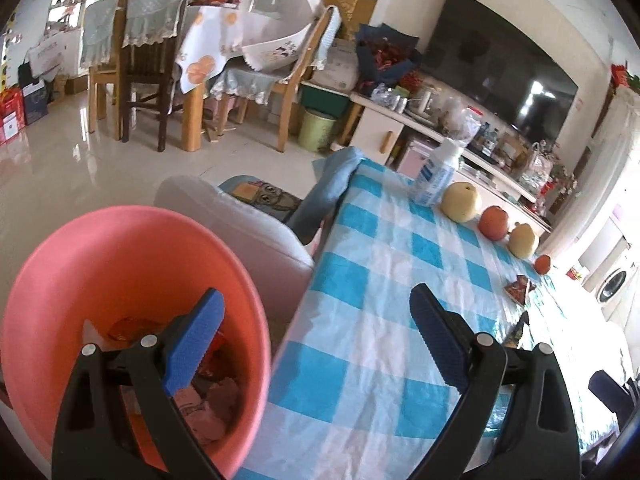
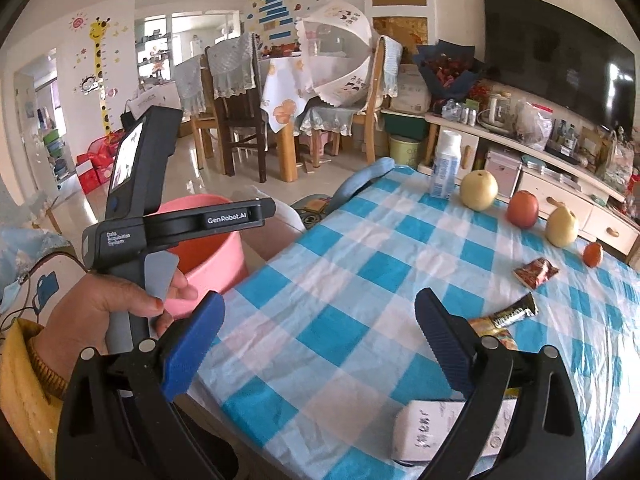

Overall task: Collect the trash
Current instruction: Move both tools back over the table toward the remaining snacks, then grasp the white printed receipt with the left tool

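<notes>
Reaching for the next piece looks like the step in hand: the right gripper (image 2: 320, 344) hangs over the checked tabletop (image 2: 360, 248) with its fingers spread wide and nothing between them. The left gripper (image 1: 316, 344) is likewise released and empty, one finger over the pink bin (image 1: 80, 264), which stands just beside the tabletop's edge with crumpled scraps already inside.

Trash left on the cloth: a red wrapper (image 2: 536, 272) near the small orange (image 2: 593, 254), and a dark-and-yellow wrapper (image 2: 508, 316) just beside the right finger. To do it well, I would bring the open fingers down astride one flat wrapper, pinch its raised, crinkled end, and steer clear of the fruit and the bottle (image 2: 444, 168).

A white tissue pack (image 2: 432, 428) sits partly behind the right finger; whether it counts as trash is unclear. The nearer wrapper's lower end is hidden behind that finger, and the bin's contents are too jumbled to name.
</notes>
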